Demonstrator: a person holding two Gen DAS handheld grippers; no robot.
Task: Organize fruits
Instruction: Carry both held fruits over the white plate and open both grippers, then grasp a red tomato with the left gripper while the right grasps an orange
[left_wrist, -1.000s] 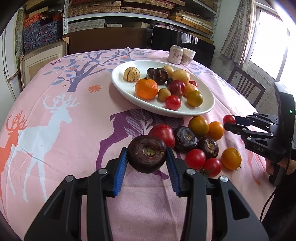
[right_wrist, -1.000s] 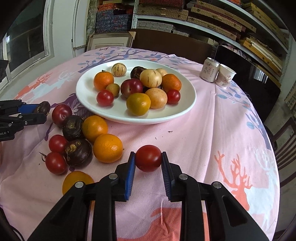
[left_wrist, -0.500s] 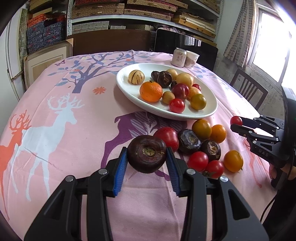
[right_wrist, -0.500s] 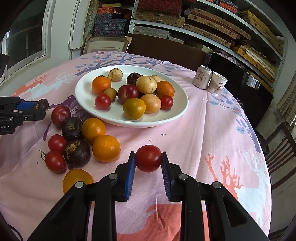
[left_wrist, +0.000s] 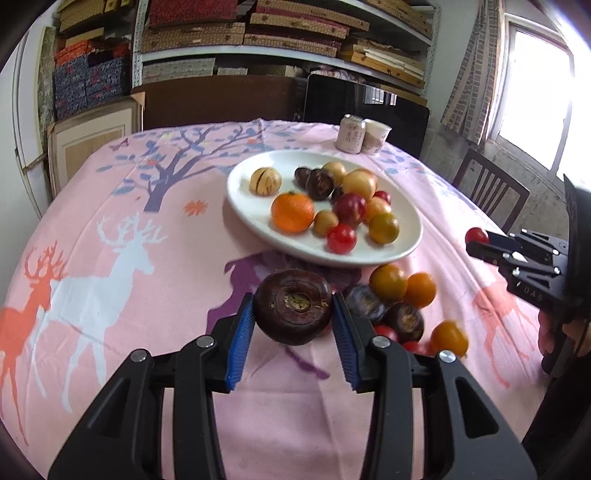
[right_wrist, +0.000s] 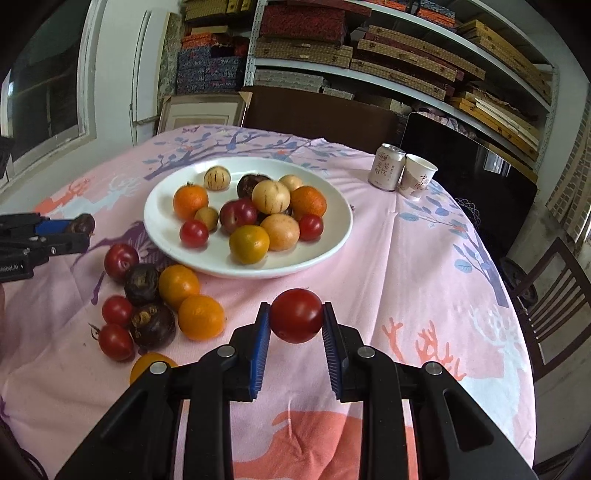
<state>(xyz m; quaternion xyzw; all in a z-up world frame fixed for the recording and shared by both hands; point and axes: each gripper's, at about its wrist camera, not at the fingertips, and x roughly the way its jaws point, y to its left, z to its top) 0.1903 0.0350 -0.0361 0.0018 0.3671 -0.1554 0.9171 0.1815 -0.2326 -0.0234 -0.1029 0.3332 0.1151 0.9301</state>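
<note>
Left gripper (left_wrist: 293, 321) clamped a dark purple fruit (left_wrist: 293, 305) above the cloth, near the white plate (left_wrist: 236, 192); right gripper (right_wrist: 295, 326) pinched a red tomato (right_wrist: 296, 315), also short of the plate.

Both wrist views share plate (left_wrist: 406, 247).

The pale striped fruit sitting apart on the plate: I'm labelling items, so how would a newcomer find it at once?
Start at the white plate on the pink tablecloth. Look to its far edge, behind the orange mandarin. The pale striped fruit sits there alone, small, cream-coloured with dark stripes; its larger striped twin is packed into the pile.
</note>
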